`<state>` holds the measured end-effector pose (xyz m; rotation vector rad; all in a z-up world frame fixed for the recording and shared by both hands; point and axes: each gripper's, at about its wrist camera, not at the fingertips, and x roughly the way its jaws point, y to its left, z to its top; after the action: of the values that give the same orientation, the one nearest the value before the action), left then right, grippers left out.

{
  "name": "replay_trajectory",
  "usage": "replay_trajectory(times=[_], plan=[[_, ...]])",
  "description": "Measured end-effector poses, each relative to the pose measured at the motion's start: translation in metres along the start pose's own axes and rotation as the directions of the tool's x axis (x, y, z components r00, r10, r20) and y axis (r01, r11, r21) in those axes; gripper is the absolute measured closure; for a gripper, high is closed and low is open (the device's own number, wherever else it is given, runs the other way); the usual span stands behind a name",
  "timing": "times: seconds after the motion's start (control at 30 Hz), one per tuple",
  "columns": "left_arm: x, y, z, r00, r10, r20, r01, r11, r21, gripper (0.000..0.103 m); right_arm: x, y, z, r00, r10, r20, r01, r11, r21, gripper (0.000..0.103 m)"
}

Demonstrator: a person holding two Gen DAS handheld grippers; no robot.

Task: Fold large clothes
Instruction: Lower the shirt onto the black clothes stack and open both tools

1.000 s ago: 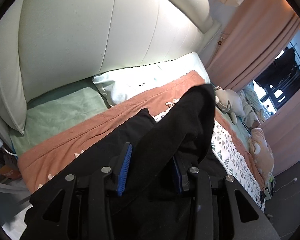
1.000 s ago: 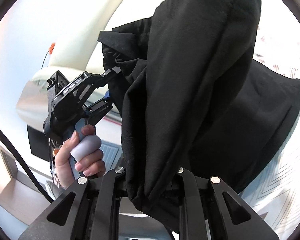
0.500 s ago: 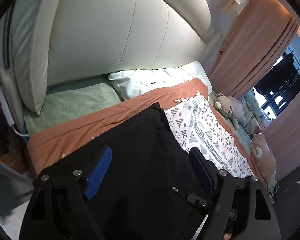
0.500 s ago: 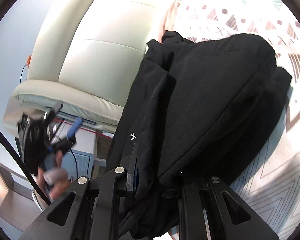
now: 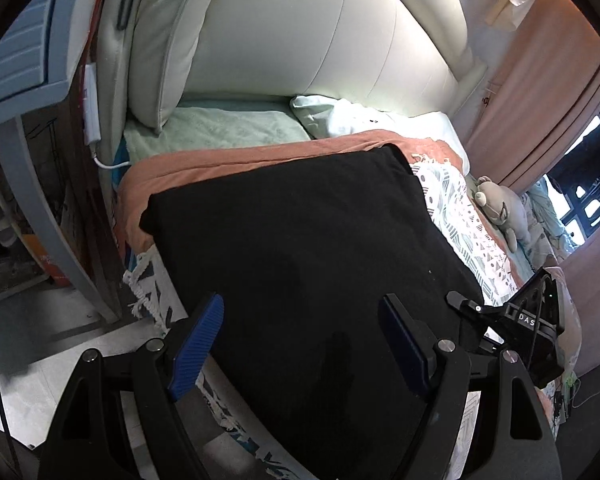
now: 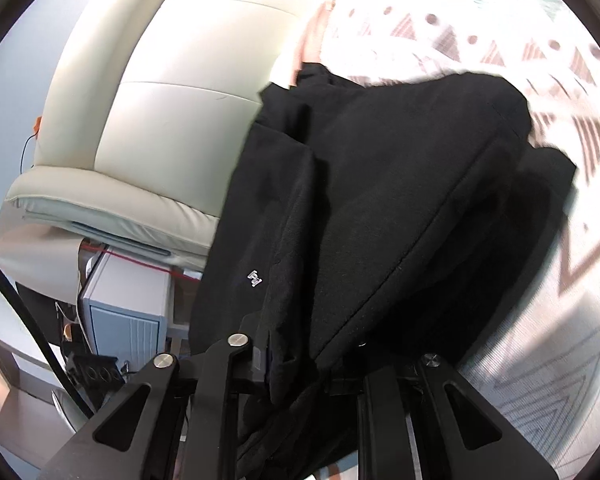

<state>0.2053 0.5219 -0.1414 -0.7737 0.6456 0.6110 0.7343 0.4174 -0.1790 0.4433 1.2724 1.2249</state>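
A large black garment (image 5: 300, 240) lies spread flat over the patterned throw (image 5: 460, 216) on the bed. My left gripper (image 5: 300, 304) hovers open just above its near part, blue pads (image 5: 198, 344) wide apart and nothing between them. In the right wrist view the same black garment (image 6: 380, 184) is bunched into folds, and one edge runs down between the fingers of my right gripper (image 6: 308, 360). Its jaws are opening slightly with the fabric still caught between them. The right tool's black frame (image 5: 528, 320) shows at the garment's right edge.
A cream padded headboard (image 5: 300, 40) backs the bed, with a green pillow (image 5: 220, 128), a white pillow (image 5: 360, 120) and a salmon blanket (image 5: 228, 164). Plush toys (image 5: 500, 208) lie by pink curtains (image 5: 540, 80). A blue-grey shelf (image 5: 24, 52) and floor (image 5: 40, 340) are at the left.
The left gripper let go of the black garment and opened wide, then drew back and down. The garment dropped from hanging to lying on the bed. The right gripper sank with its fold.
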Motion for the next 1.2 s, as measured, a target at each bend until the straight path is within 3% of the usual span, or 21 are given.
replay_trajectory(times=[0.03, 0.13, 0.17, 0.3, 0.43, 0.7, 0.97, 1.2], plan=[[0.000, -0.001, -0.004, 1.000, 0.011, 0.000, -0.011, 1.000, 0.008, 0.023, 0.000, -0.005, -0.002, 1.000, -0.003, -0.007, 0.003, 1.000, 0.011, 0.080], [-0.001, -0.005, -0.016, 0.999, 0.045, -0.001, -0.045, 0.998, 0.033, 0.023, -0.013, -0.014, -0.008, 0.998, -0.066, -0.001, 0.066, 0.997, 0.025, 0.046], [-0.001, -0.005, -0.019, 0.999, 0.052, -0.003, -0.052, 0.998, 0.038, 0.023, -0.021, -0.018, -0.009, 0.995, -0.093, 0.027, 0.092, 0.996, 0.020, 0.041], [0.004, -0.006, -0.035, 0.998, 0.058, -0.035, -0.057, 0.998, 0.032, 0.023, -0.046, -0.020, -0.013, 0.979, -0.186, 0.086, 0.187, 0.982, 0.001, 0.040], [0.004, -0.008, -0.053, 0.998, 0.052, -0.047, -0.052, 0.999, 0.012, 0.023, -0.068, -0.006, -0.019, 0.938, -0.317, 0.144, 0.324, 0.945, -0.031, 0.040], [-0.008, -0.026, -0.079, 0.994, 0.091, -0.067, -0.089, 0.996, 0.030, 0.022, -0.106, 0.009, -0.035, 0.944, -0.291, 0.154, 0.302, 0.952, -0.056, 0.040], [-0.049, -0.067, -0.084, 0.995, 0.093, -0.042, -0.088, 0.992, 0.091, 0.023, -0.161, 0.032, -0.057, 0.924, -0.343, 0.168, 0.364, 0.925, -0.114, 0.039], [-0.094, -0.107, -0.103, 0.999, 0.054, 0.007, -0.054, 0.988, 0.147, 0.023, -0.228, 0.055, -0.092, 0.874, -0.431, 0.222, 0.470, 0.867, -0.165, 0.025]])
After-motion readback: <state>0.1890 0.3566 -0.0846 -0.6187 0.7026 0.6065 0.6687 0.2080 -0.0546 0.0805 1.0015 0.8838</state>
